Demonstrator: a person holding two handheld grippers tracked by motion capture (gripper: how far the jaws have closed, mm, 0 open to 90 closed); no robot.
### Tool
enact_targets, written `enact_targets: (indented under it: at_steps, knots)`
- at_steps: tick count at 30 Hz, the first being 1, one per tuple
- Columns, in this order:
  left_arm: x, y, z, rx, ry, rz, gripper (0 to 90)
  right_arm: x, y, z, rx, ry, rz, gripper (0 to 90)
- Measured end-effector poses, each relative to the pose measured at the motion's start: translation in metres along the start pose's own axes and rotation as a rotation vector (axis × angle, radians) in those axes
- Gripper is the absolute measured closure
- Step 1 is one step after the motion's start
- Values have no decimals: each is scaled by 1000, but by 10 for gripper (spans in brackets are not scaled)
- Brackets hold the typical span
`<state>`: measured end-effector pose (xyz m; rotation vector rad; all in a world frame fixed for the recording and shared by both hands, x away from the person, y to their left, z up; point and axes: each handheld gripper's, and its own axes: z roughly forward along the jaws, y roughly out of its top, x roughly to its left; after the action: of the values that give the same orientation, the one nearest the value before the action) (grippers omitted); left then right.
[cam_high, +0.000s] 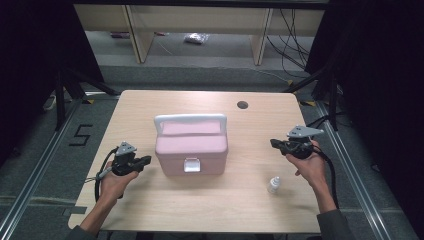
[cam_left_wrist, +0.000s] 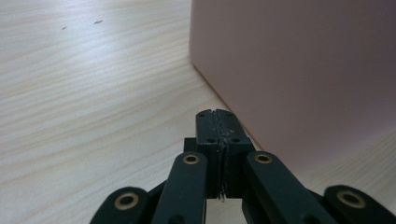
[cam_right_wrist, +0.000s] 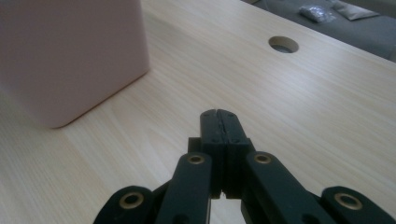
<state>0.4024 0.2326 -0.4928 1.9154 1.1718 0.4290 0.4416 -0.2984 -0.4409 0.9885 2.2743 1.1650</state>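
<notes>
Pink box between two closed grippers, its long side running across the table

The pink box (cam_high: 191, 150) sits near the middle of the table (cam_high: 150, 205), lid down, white handle (cam_high: 190, 120) folded toward the far side and white latch (cam_high: 191, 164) facing the person, so its long axis runs left to right and each short end faces one hand. The left gripper (cam_high: 145, 161) hangs just beside the left end, pointing at it, jaws pressed together on nothing; in the left gripper view the pink wall (cam_left_wrist: 299, 70) looms just ahead of the tips. The right gripper (cam_high: 274, 143) also points at the box, empty with its jaws pressed together, but stands farther off the right end, so the left hand is nearer. A small white bottle (cam_high: 273, 185) stands apart, in front of the right hand (cam_high: 311, 165).
</notes>
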Motion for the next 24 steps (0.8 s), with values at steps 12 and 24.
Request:
enact_targets:
  at_steps: [12,24]
  knots:
    - [0,16,11,6,-19,26,892,12,25,39,43,64,-55,900]
    - [-2,26,15,26,-60,77,893,36,41,65,53,126,-88,900]
